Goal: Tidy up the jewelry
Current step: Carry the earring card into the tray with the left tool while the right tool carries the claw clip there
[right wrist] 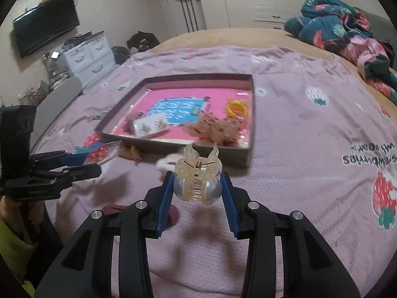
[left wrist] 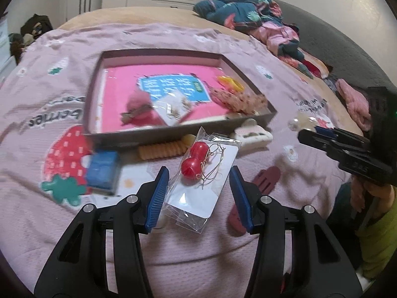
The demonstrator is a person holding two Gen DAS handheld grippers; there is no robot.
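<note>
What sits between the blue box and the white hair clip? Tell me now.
A ribbed peach clip lies between the blue box and the white hair clip, before the tray and its front wall, seen in the left wrist view.

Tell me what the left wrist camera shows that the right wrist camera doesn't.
Only the left wrist view: a blue rectangular box and the gold hoop wires on the red bead earrings in their clear packet. Only the right wrist view: a translucent pearly claw hair clip between blue pads, and a wall television. Both: the grey shallow tray with pink lining, on lilac strawberry cloth.
</note>
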